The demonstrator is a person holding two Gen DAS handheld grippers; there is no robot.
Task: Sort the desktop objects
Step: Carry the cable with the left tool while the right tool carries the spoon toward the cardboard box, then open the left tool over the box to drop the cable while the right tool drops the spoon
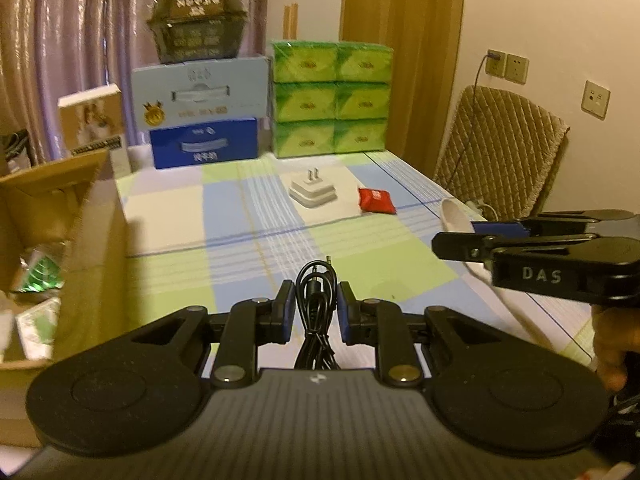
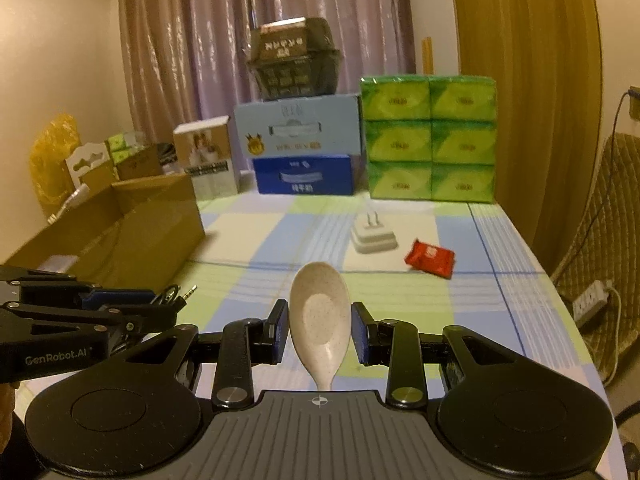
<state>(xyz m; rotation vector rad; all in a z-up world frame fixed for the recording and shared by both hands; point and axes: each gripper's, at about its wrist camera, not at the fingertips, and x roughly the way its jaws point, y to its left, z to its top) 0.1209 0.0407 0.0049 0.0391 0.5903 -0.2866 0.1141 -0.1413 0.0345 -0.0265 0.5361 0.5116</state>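
Left tool [image 1: 316, 306] level, pointing forward over the checked surface [image 1: 240, 216], fingers closed on a coiled black cable [image 1: 315, 312]; the bundle runs lengthwise between the blue pads [image 1: 289, 308], its jack plug sticking out just past the tips. Seen from the right wrist view, the left tool [image 2: 160, 308] sits low at the left, roughly horizontal, aimed rightward, with the cable's plug [image 2: 188, 292] protruding at its tip. Right tool [image 2: 320, 330] also level and forward-facing, clamped on a speckled off-white spoon [image 2: 319, 316]; bowl faces up and extends ahead of the fingertips, handle runs back toward the tool body. In the left wrist view the right tool [image 1: 472, 240] enters from the right edge, held nearly horizontal and pointing left, the white spoon [image 1: 460, 216] pinched between its fingers; part of a hand [image 1: 608, 344] shows below it at the right edge. Both tools are close together near the front of the surface, not touching. Further back on the surface lie a white plug adapter [image 1: 313, 192], prongs up, and just beside it a red packet [image 1: 376, 200], apart from each other. An open cardboard box [image 2: 132, 224] stands at the left edge of the surface. Stacked blue cartons [image 1: 202, 120] and green tissue packs [image 1: 332, 100] line the far edge.
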